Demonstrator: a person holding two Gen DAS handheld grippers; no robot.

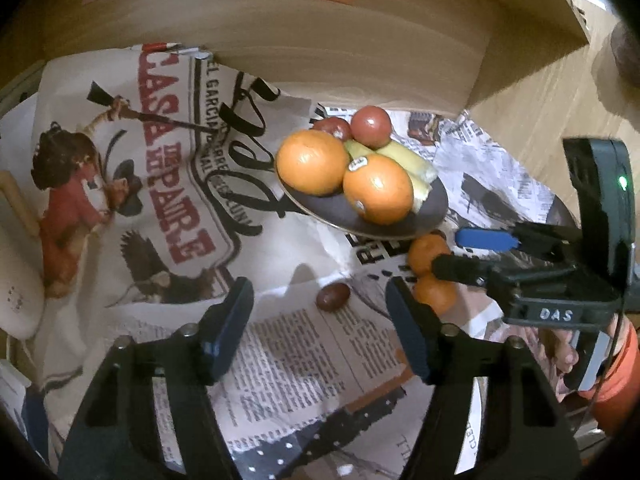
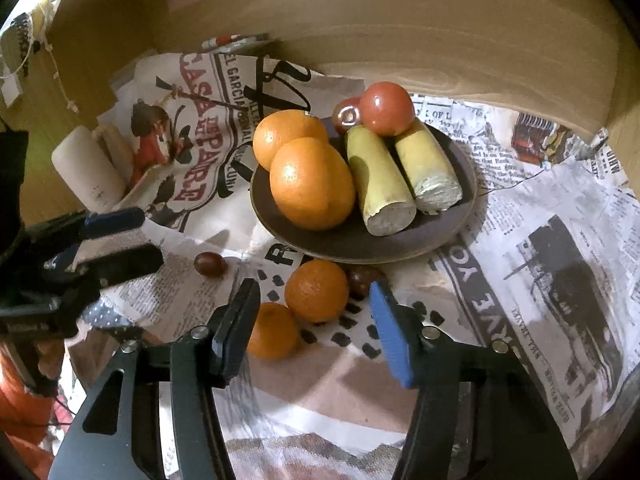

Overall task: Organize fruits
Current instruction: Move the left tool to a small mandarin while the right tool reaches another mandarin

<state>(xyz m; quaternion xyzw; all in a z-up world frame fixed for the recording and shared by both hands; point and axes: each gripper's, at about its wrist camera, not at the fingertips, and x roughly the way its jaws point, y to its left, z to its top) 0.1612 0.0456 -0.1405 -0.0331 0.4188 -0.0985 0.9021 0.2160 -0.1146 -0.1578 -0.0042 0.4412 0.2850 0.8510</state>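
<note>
A dark plate (image 2: 440, 232) (image 1: 434, 208) holds two oranges (image 2: 312, 184), two banana pieces (image 2: 380, 184) and two red fruits (image 2: 386, 108). Two tangerines (image 2: 316, 290) (image 1: 426, 254) lie on the newspaper in front of the plate, with a dark grape-like fruit (image 2: 362, 278) behind them. Another dark small fruit (image 1: 333, 297) (image 2: 210, 264) lies apart to the left. My left gripper (image 1: 320, 312) is open and empty, with that small fruit just ahead between its fingers. My right gripper (image 2: 314, 316) is open, its fingers on either side of the tangerines without touching.
Newspaper sheets (image 2: 540, 220) cover the surface inside a wooden box with walls (image 2: 400, 32) behind and beside. A white cylinder (image 2: 88, 170) lies at the left. Each gripper shows in the other's view: the right one (image 1: 472, 252), the left one (image 2: 120, 240).
</note>
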